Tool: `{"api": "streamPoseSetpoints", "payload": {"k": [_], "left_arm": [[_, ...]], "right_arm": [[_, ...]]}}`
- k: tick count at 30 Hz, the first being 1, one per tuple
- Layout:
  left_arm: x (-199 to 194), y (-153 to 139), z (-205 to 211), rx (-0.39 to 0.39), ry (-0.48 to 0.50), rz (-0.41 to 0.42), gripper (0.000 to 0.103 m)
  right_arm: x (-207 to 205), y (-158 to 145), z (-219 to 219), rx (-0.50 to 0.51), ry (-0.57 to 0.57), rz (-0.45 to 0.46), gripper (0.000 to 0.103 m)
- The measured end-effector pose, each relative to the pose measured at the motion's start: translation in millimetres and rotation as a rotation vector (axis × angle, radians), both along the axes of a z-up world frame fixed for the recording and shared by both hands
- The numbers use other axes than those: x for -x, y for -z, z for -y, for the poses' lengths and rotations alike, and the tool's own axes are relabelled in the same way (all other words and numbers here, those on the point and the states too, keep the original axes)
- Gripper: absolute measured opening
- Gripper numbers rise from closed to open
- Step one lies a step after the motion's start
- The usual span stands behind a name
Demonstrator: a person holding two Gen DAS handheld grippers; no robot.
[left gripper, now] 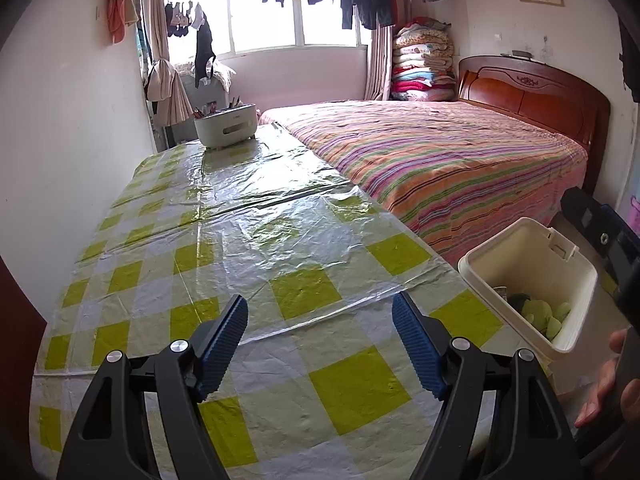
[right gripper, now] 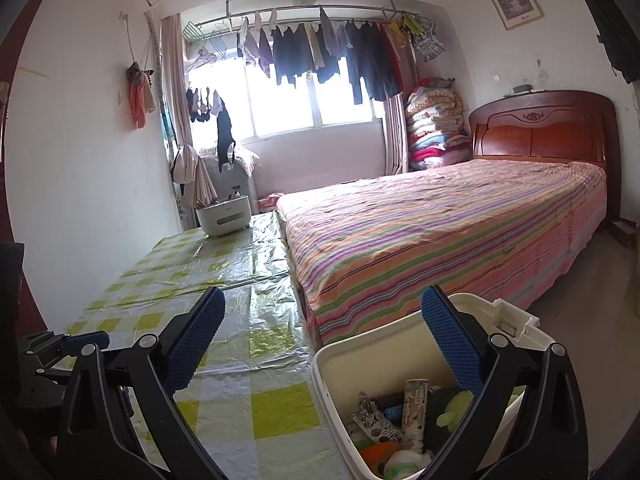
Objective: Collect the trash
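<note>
A cream plastic trash bin point(left gripper: 578, 280) point(right gripper: 332, 364) stands beside the table's right edge. Inside it lie several pieces of trash point(right gripper: 400, 420): green lumps point(left gripper: 540, 312), patterned wrappers and a paper tube. My left gripper point(left gripper: 320, 344) hovers open over the checked tablecloth point(left gripper: 248, 240), nothing between its blue pads. My right gripper point(right gripper: 324, 344) is open too, held over the table edge and the bin, its right finger point(right gripper: 452, 344) over the bin's mouth. The left gripper's black body point(right gripper: 60, 344) shows at the left edge of the right wrist view.
A white caddy with utensils point(left gripper: 226, 124) point(right gripper: 224, 214) stands at the table's far end. A bed with a striped cover point(left gripper: 440, 160) point(right gripper: 440, 232) runs along the table's right side. A hand point(left gripper: 600, 384) holds the right gripper at the lower right.
</note>
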State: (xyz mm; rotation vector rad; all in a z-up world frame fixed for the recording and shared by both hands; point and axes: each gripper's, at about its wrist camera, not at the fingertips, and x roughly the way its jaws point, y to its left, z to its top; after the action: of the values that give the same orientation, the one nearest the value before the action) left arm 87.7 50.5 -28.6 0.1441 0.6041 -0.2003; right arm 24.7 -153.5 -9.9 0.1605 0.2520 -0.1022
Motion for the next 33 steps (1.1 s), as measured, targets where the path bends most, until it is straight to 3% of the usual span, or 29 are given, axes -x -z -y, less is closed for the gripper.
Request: {"api": "streamPoseSetpoints", "payload": {"k": [33], "left_arm": [[0,7,14,-0.044,0.038,-0.017,0.073]], "right_arm": [[-6,4,8,-0.05,-0.004,-0.012,0.097]]}}
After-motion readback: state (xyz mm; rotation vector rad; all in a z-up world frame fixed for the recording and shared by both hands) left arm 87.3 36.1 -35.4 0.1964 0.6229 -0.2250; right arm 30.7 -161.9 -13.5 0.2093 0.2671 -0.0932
